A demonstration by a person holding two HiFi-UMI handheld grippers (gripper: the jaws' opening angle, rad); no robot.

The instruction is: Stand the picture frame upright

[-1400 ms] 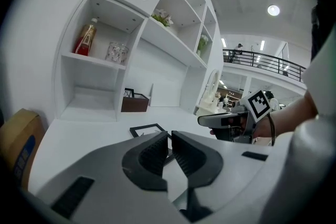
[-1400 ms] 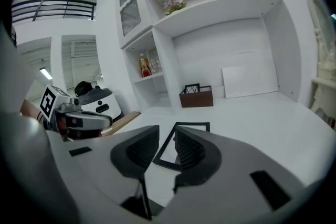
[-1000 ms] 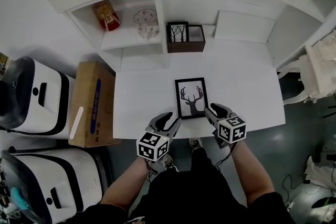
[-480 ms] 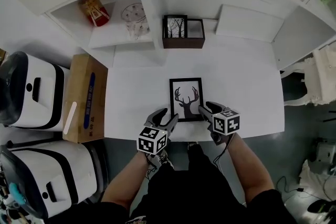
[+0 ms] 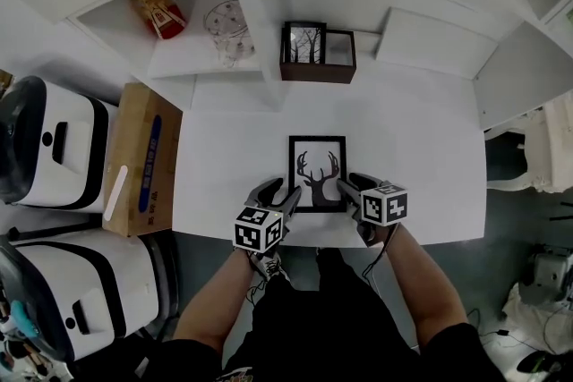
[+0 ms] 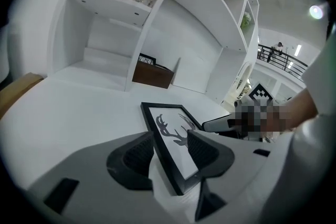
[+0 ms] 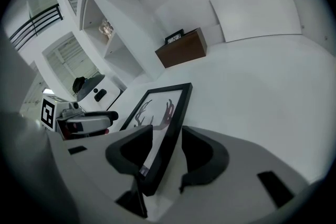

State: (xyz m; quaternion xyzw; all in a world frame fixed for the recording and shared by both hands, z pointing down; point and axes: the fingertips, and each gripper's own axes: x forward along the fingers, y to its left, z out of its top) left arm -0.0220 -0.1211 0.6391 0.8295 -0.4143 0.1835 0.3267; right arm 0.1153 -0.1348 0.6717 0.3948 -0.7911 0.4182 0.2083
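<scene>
While the deer picture frame (image 5: 317,173) lies flat on the tabletop (image 5: 407,152), left gripper (image 5: 281,192) and right gripper (image 5: 350,186) fingers wide astride its near corners, both should close evenly before tilting.

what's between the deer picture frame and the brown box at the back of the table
Nothing. In the head view, the stretch of white tabletop between the deer picture frame and the brown box is bare.

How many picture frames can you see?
2. The deer picture frame is near the front edge of the white table. The tree picture frame stands in the brown box at the back. More could be hidden on the shelves.
</scene>
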